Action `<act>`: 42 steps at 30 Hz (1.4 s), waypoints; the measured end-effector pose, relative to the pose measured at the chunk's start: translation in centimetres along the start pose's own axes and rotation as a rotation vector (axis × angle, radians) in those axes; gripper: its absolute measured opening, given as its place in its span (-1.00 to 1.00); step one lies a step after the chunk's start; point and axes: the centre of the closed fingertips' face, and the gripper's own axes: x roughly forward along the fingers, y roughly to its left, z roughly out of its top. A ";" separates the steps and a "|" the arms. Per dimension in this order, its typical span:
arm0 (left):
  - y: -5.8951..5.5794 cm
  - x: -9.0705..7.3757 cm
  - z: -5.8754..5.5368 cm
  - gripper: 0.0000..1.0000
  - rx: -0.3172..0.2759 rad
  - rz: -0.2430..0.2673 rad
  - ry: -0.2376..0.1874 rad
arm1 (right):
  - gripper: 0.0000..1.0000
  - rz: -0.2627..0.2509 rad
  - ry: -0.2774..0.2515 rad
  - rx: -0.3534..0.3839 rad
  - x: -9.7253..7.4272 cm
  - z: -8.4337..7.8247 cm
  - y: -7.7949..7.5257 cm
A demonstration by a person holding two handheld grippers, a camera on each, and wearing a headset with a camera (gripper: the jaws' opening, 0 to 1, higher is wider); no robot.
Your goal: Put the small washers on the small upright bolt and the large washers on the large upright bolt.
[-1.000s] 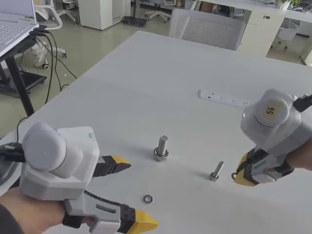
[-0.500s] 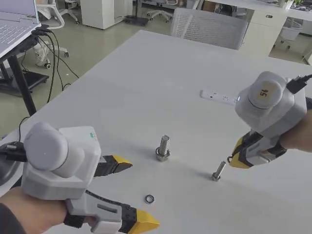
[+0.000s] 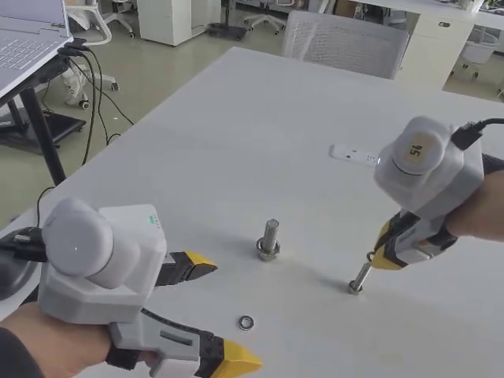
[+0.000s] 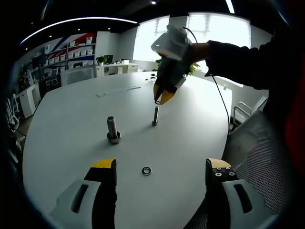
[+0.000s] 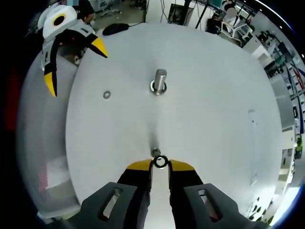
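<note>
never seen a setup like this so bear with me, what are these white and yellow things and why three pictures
No robot here: a person holds two hand-held grippers. One picture comes from a headset camera looking down at the white table; the two round ones come from cameras riding on the grippers. The left gripper hovers with jaws open near a loose washer. The right gripper has its jaws shut on a small washer, held close to the top of the small upright bolt. The large upright bolt stands nearby. A power strip lies further back.
</note>
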 end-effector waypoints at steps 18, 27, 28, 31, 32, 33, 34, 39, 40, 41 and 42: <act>0.0 -0.1 0.1 0.52 -0.002 0.003 -0.003 | -0.71 0.022 0.022 -0.003 0.9 -0.1 0.0; 0.2 -0.1 0.0 0.52 -0.004 0.005 0.001 | -0.72 0.033 0.022 0.000 1.3 -0.1 0.2; 0.1 -0.1 0.0 0.52 -0.005 0.004 0.000 | -0.72 0.034 0.021 0.001 1.3 0.0 0.2; 0.1 0.0 0.0 0.52 -0.005 0.004 0.002 | -0.72 0.039 0.027 0.003 1.7 -0.2 0.3; 0.1 0.0 0.0 0.52 -0.004 0.005 0.002 | -0.72 0.042 0.029 0.005 1.7 -0.2 0.3; 0.2 0.0 0.0 0.52 -0.005 0.005 0.002 | -0.72 0.045 0.031 0.003 1.9 -0.2 0.4; 0.2 0.0 0.0 0.52 -0.006 0.006 0.001 | -0.72 0.046 0.032 0.001 1.9 -0.2 0.5; 0.2 0.0 0.0 0.52 -0.006 0.006 0.003 | -0.73 0.057 0.039 0.006 2.5 -0.4 0.6; 0.2 -0.1 0.0 0.52 -0.007 0.007 0.003 | -0.73 0.058 0.039 0.005 2.7 -0.4 0.6; 0.2 -0.1 0.0 0.52 -0.007 0.007 0.003 | -0.72 0.059 0.040 0.004 2.8 -0.4 0.6; 0.2 -0.1 0.0 0.52 -0.009 0.007 0.002 | -0.72 0.062 0.042 0.005 2.9 -0.4 0.6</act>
